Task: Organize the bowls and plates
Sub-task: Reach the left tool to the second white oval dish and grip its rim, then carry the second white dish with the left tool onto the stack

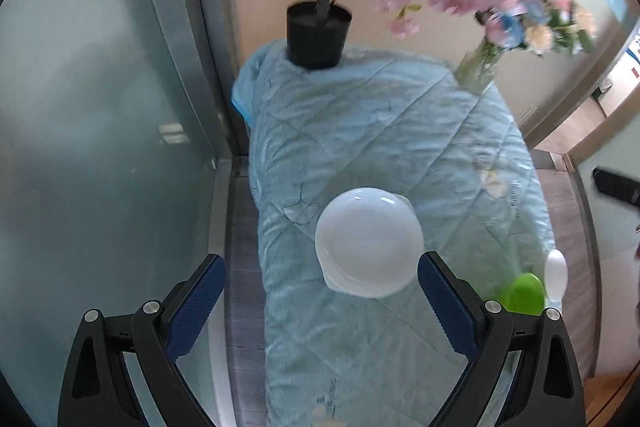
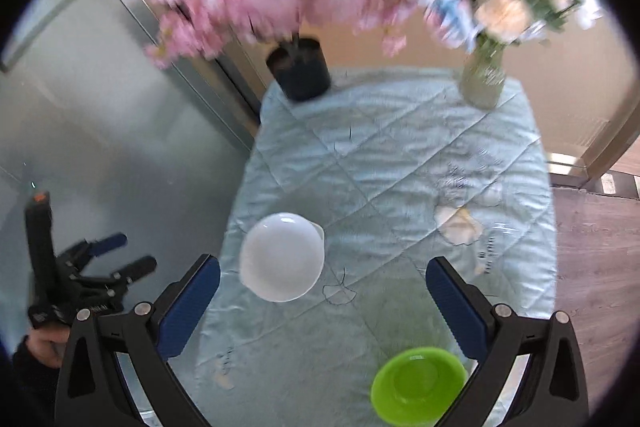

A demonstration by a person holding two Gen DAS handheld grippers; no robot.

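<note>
A white bowl stack (image 1: 369, 247) sits on the light blue quilted cloth (image 1: 360, 131); it also shows in the right wrist view (image 2: 282, 257). A green bowl (image 2: 418, 385) sits near the cloth's front right, partly seen in the left wrist view (image 1: 525, 293) next to a white dish on edge (image 1: 556, 273). My left gripper (image 1: 322, 303) is open and empty, hovering just in front of the white bowls. My right gripper (image 2: 323, 307) is open and empty above the cloth, between the white bowls and the green bowl. The left gripper is seen at the left (image 2: 120, 259).
A black pot (image 1: 318, 35) with a pink blossom tree and a glass vase (image 1: 478, 69) of flowers stand at the cloth's far end. A frosted glass wall (image 1: 100, 147) runs along the left. Wooden floor (image 2: 592, 247) lies to the right.
</note>
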